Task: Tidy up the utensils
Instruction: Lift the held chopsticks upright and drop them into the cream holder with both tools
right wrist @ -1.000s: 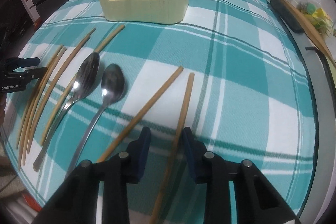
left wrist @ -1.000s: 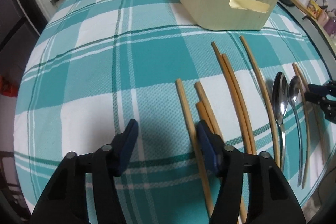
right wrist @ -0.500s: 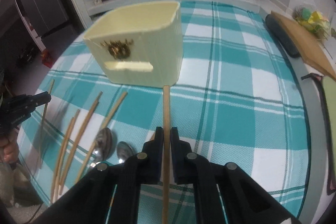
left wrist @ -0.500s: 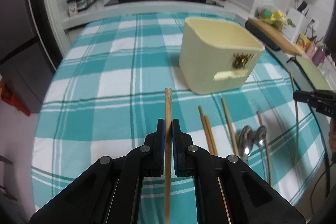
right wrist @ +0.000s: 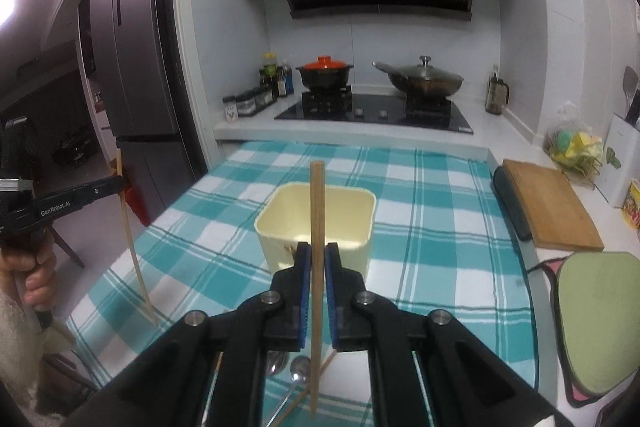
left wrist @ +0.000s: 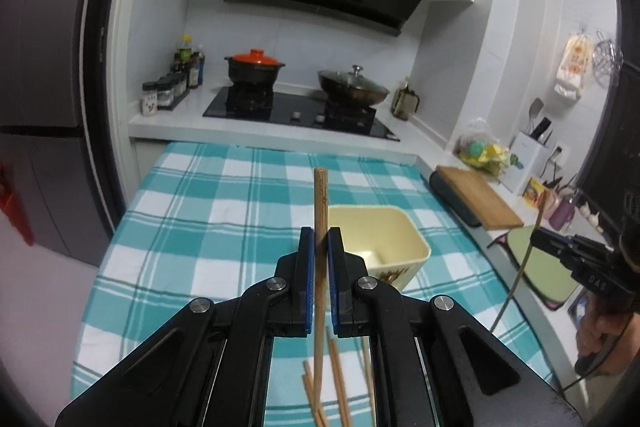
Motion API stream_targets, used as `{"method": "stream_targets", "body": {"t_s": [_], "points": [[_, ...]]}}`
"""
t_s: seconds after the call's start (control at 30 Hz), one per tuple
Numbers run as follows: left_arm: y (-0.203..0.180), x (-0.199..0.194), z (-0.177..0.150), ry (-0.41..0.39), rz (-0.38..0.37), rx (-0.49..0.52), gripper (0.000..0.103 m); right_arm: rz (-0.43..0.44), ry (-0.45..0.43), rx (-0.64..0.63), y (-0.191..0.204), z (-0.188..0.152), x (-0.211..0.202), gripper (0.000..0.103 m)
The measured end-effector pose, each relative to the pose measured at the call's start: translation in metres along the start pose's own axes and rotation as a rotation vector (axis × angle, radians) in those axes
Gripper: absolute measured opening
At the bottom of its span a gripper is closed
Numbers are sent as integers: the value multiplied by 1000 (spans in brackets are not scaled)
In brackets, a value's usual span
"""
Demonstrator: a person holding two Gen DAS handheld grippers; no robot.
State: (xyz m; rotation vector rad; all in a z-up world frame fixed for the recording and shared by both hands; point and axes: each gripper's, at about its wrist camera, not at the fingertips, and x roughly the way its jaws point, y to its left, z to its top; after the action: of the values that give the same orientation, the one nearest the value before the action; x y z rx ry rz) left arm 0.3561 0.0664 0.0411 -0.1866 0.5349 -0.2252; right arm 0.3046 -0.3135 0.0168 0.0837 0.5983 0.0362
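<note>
The left hand-held gripper (left wrist: 319,247) is clenched on a chopstick (left wrist: 320,211) that stands nearly upright between its blue pads, top end clear above them and lower end hanging free over the table (left wrist: 192,227). The right hand-held gripper (right wrist: 316,263) grasps a second chopstick (right wrist: 317,203) the same way, upright, its lower tip free above the cloth. Both are raised well off the table, with open air around each stick.

The cream bin (right wrist: 316,223) sits on the checked cloth just beyond both grippers, its mouth open upward, and nothing can be seen inside it. It stands well in from the table's far edge, with bare cloth on its left and far sides. On its right, a cutting board (right wrist: 548,207) lies along the table's right edge.

Below the left gripper, loose chopsticks (left wrist: 338,379) lie on the cloth near the front edge. Below the right one, two spoons (right wrist: 298,371) show between the arms.

At the left of the right view, a hand (right wrist: 36,267) holds the left gripper
</note>
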Motion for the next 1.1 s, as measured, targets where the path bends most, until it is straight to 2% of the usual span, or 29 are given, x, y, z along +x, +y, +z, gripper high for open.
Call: {"method": "stream_targets", "body": {"t_s": [0.27,0.43,0.57,0.7,0.87,0.93,0.97,1.0,1.07,1.1], "points": [[-41,38,90,-136,-42,2,5,13,-153,-9,-1,90,36,7],[-56,89,114,-170,-22,1,5,11,-218,-22,-6,120,80,7],[-60,140,104,-102,3,4,4,21,-219,-6,-18,121,119,7],[-57,183,76,-3,18,0,4,24,-139,26,-31,103,163,7],[-52,225,38,114,37,3,5,19,-28,46,-40,70,198,7],[-49,237,26,177,58,-4,17,26,26,49,-42,59,211,8],[-46,239,22,209,73,-13,38,23,47,56,-43,56,216,9],[-43,238,21,223,87,-23,53,14,65,62,-44,54,218,11],[-33,219,22,196,96,-41,59,-7,87,82,-47,55,214,33],[-29,206,24,182,92,-41,66,-7,76,97,-49,58,205,36]]}}
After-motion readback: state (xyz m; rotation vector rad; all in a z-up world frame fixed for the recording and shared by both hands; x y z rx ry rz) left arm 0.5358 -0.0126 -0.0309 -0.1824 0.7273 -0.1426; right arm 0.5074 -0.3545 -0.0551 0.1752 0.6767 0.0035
